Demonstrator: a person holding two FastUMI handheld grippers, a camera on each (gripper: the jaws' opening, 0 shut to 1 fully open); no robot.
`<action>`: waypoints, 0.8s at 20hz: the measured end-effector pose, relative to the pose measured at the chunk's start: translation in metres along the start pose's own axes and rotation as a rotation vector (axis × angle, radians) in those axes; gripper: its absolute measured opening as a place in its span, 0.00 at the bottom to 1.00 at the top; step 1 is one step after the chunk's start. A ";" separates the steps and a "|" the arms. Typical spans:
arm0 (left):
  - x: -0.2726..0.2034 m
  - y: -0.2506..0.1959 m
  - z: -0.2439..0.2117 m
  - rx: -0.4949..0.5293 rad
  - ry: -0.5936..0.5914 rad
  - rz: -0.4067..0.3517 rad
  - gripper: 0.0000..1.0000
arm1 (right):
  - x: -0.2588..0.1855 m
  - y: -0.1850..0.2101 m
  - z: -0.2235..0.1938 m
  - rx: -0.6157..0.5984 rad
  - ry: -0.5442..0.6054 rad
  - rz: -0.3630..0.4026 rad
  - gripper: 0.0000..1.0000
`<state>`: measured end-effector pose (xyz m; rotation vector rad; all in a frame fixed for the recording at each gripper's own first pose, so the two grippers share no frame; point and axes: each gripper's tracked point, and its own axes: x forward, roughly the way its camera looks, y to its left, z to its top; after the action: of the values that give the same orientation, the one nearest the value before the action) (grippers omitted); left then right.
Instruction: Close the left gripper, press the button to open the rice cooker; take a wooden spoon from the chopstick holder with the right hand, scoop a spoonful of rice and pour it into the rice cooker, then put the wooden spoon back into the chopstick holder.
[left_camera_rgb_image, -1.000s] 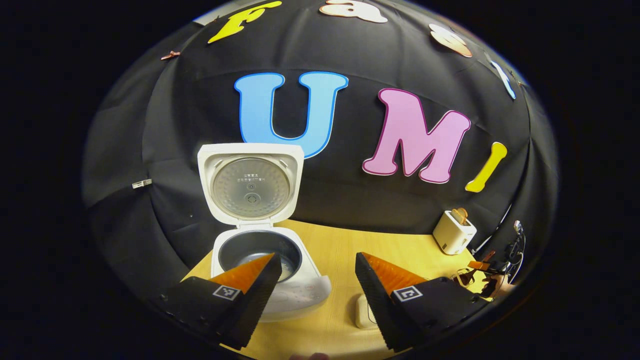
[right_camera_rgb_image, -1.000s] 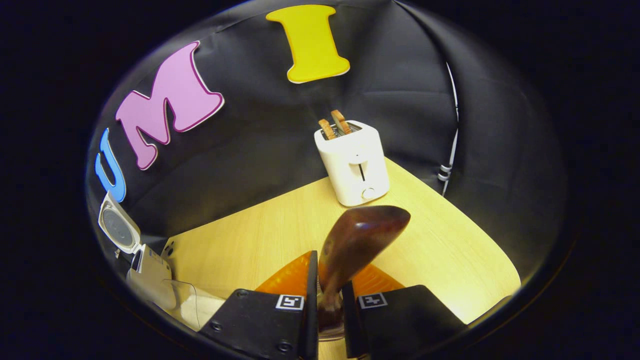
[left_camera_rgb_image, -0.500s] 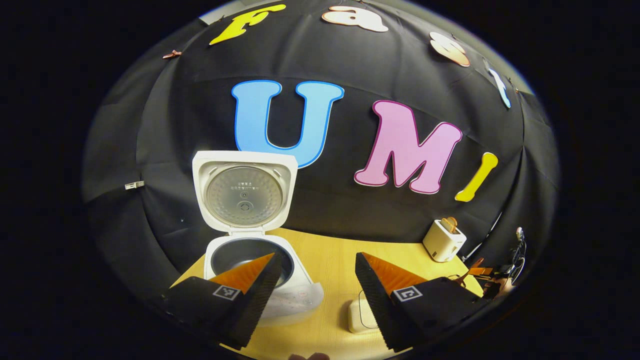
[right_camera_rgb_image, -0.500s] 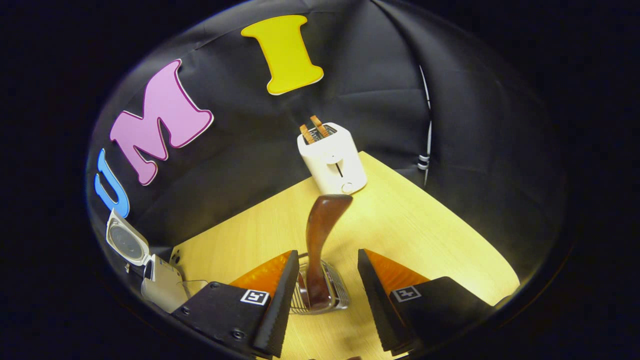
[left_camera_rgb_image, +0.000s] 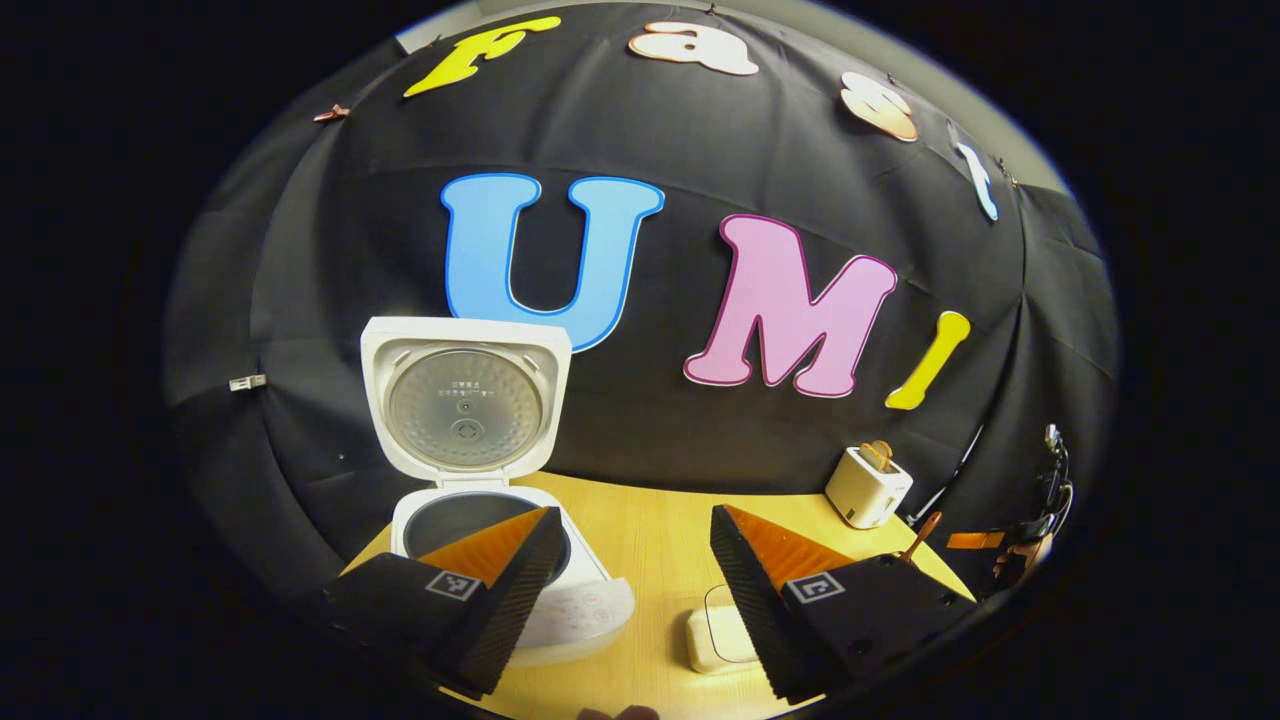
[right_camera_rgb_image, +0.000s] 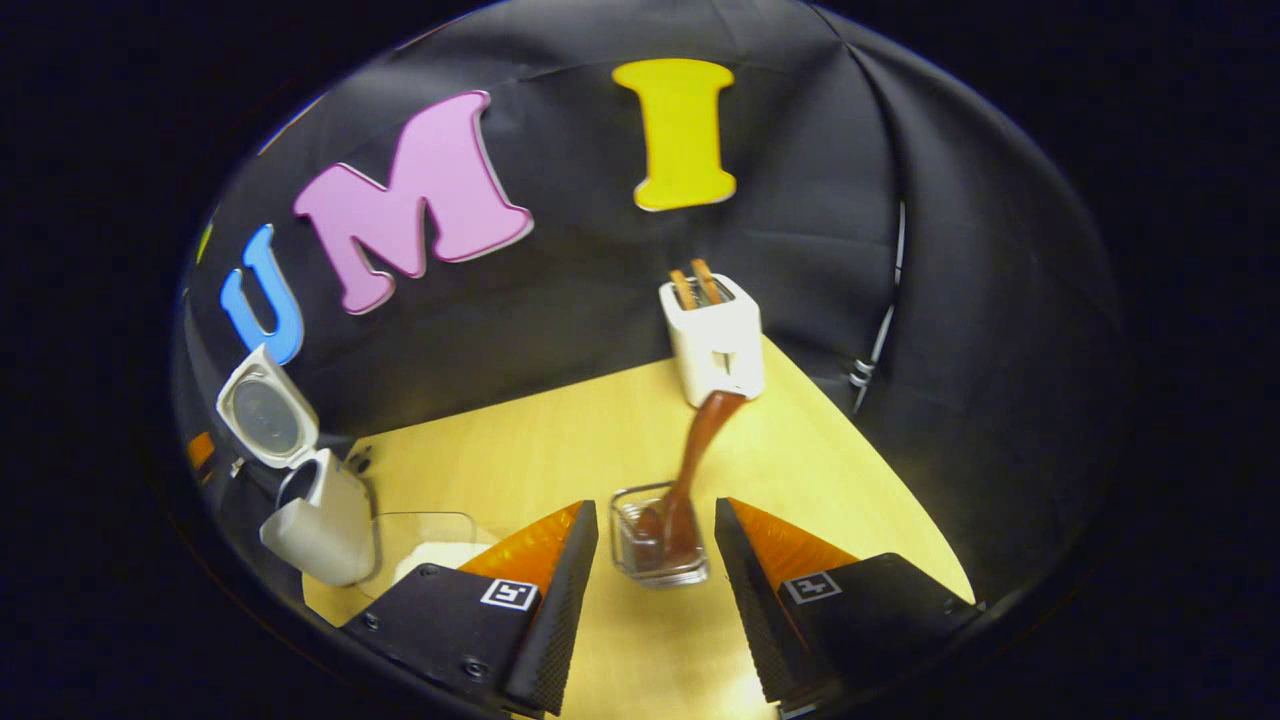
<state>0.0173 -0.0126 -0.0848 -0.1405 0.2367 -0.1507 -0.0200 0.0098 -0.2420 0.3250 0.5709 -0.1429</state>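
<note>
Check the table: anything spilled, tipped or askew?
Nothing stands out. The spoon leans in its holder, which stands upright; the cooker lid is open, as the task calls for. No spilled rice shows on the table. Both tongs are open.

Wooden table (right_camera_rgb_image: 560, 440) carries rice cooker (left_camera_rgb_image: 520, 590), toaster (right_camera_rgb_image: 715, 340), chopstick holder (right_camera_rgb_image: 655, 545).

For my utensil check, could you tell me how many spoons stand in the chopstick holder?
1. A single wooden spoon leans in the chopstick holder on the table, between the right gripper's open fingers, touching neither. Anything lower inside the holder may be hidden.
</note>
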 end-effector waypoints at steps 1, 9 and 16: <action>0.000 0.000 0.001 0.000 -0.003 -0.003 0.95 | -0.004 0.013 0.004 -0.025 -0.011 0.021 0.74; 0.004 0.027 0.018 -0.005 -0.046 0.019 0.95 | -0.029 0.114 0.025 -0.149 -0.017 0.204 0.74; 0.022 0.064 0.062 0.033 -0.112 0.057 0.95 | -0.043 0.175 0.020 -0.198 0.001 0.300 0.74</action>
<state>0.0623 0.0544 -0.0400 -0.1087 0.1263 -0.0893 -0.0069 0.1695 -0.1567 0.2152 0.5261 0.2024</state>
